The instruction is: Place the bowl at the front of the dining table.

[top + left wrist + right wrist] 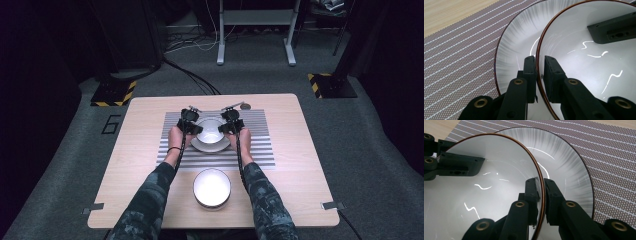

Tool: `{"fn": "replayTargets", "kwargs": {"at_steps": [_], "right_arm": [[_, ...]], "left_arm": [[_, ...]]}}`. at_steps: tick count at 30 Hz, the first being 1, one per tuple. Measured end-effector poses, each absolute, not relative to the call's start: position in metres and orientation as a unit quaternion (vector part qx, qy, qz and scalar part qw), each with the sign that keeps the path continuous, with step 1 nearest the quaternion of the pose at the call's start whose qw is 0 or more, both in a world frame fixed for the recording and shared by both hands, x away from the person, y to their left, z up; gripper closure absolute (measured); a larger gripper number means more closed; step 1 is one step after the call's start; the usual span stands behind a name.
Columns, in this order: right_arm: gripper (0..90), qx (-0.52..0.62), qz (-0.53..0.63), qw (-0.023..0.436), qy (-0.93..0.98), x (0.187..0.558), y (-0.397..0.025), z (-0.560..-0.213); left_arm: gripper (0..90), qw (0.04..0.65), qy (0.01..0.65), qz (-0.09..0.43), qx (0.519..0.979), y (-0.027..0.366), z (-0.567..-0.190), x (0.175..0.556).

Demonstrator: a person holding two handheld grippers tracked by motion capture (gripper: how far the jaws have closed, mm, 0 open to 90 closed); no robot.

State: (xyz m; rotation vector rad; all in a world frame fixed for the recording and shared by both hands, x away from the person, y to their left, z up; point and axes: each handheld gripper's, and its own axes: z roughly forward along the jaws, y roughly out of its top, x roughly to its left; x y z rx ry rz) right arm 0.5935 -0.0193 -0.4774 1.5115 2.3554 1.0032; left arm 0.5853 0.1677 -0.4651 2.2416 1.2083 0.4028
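We pinch the bowl (210, 129) rim with left gripper (539, 72) and right gripper (542, 195); uneven lifting could slip it onto the plate (200, 146) beneath, chipping both.

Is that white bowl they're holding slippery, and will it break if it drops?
Probably slippery: the bowl looks glossy, with bright reflections. Each hand-held gripper, left and right, pinches only its thin rim. It looks stiff like ceramic, so likely breakable, perhaps chipping the plate beneath.

White brown-rimmed bowl (210, 129) sits on plate (210, 146).
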Motion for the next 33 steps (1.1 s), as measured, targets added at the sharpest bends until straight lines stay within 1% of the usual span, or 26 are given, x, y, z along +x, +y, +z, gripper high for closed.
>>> {"fn": "replayTargets", "kwargs": {"at_steps": [8,10,11,12,14,15,16,17,19,21,22,24,25,29,32,33], "right_arm": [[82.2,0.505,0.341,0.088,0.788,0.592,-0.021,-0.477],[81.3,0.505,0.344,0.092,0.787,0.592,-0.022,-0.476],[79.4,0.502,0.343,0.093,0.788,0.591,-0.023,-0.474],[68.0,0.501,0.346,0.093,0.788,0.591,-0.024,-0.471],[57.3,0.5,0.349,0.089,0.788,0.59,-0.026,-0.467],[57.3,0.5,0.349,0.089,0.788,0.59,-0.026,-0.467],[51.5,0.498,0.349,0.088,0.789,0.59,-0.026,-0.465],[38.1,0.499,0.349,0.088,0.788,0.589,-0.028,-0.461],[27.0,0.5,0.35,0.093,0.787,0.588,-0.03,-0.457],[18.4,0.496,0.35,0.095,0.789,0.585,-0.031,-0.452],[15.5,0.494,0.351,0.099,0.789,0.584,-0.031,-0.451],[14.8,0.489,0.351,0.099,0.792,0.583,-0.031,-0.448],[13.1,0.484,0.353,0.099,0.794,0.581,-0.033,-0.445],[10.1,0.477,0.355,0.102,0.798,0.576,-0.036,-0.44],[6.6,0.47,0.355,0.105,0.801,0.572,-0.039,-0.437],[4.1,0.47,0.354,0.105,0.802,0.571,-0.04,-0.437]], "left_arm": [[79.4,0.274,0.446,0.158,0.837,0.164,-0.465,0.585],[78.1,0.272,0.444,0.163,0.838,0.163,-0.465,0.584],[78.1,0.271,0.443,0.163,0.839,0.163,-0.465,0.583],[71.7,0.27,0.444,0.164,0.839,0.162,-0.464,0.583],[62.0,0.272,0.443,0.164,0.838,0.162,-0.463,0.582],[62.0,0.274,0.442,0.164,0.838,0.162,-0.462,0.582],[58.1,0.275,0.442,0.163,0.838,0.162,-0.461,0.581],[48.3,0.279,0.442,0.165,0.837,0.162,-0.458,0.58],[40.5,0.287,0.443,0.164,0.833,0.164,-0.454,0.579],[31.7,0.29,0.445,0.163,0.832,0.166,-0.451,0.578],[29.3,0.292,0.446,0.162,0.831,0.168,-0.449,0.577],[22.9,0.293,0.448,0.162,0.829,0.169,-0.448,0.577],[21.4,0.295,0.449,0.158,0.828,0.172,-0.445,0.575],[17.1,0.296,0.449,0.157,0.829,0.179,-0.438,0.57],[15.2,0.298,0.445,0.16,0.829,0.185,-0.433,0.566],[14.4,0.3,0.443,0.162,0.829,0.187,-0.431,0.564]]}}
